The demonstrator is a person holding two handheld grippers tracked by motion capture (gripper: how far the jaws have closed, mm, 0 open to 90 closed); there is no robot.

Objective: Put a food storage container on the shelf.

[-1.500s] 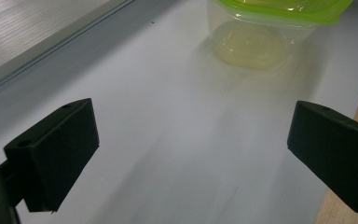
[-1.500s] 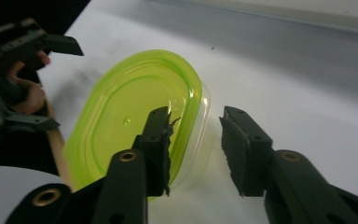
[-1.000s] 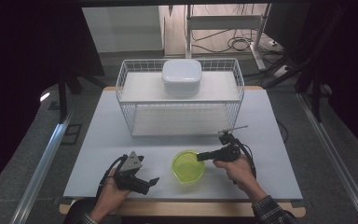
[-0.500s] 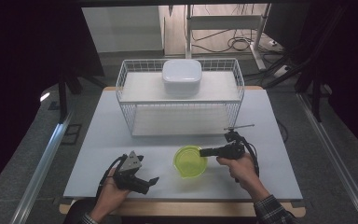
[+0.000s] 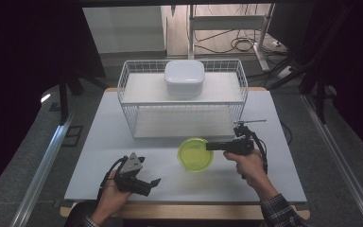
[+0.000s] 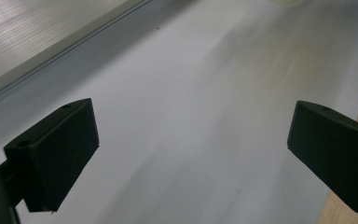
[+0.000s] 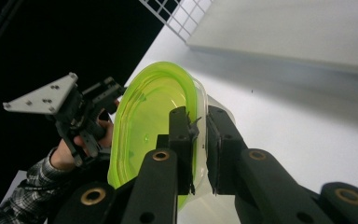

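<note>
Item 1: right gripper [image 5: 211,146], at my 4 o'clock on the white rectangular desk [image 5: 99,156]. I read its fingers [image 7: 182,135] as clenched on the rim of item 2, 1 inside the wall and 1 outside, as the right gripper view shows.

Item 2: round translucent lime-green plastic container [image 5: 195,153], with a clear lower wall, near the desk's centre toward 5 o'clock, just in front of the rack. It hangs tilted in that grip, mouth turned partly sideways in the right gripper view [image 7: 149,126]; whether its base touches the desk I cannot tell.

Item 3: left gripper [image 5: 157,182], at my 7 o'clock near the front edge, well apart from item 2. Its fingers [image 6: 56,154] stand released, wide apart, with bare desk between them. A grey 3-cornered plate sits on its top.

Item 4: white wire rack with 2 flat shelves [image 5: 132,101], at 12 o'clock on the far half of the desk.

Item 5: white rounded-square lidded box [image 5: 184,78], on the top shelf of item 4, about mid-width.

Item 6: person's right sleeve, plaid [image 5: 279,210], at 5 o'clock past the front edge.
</note>
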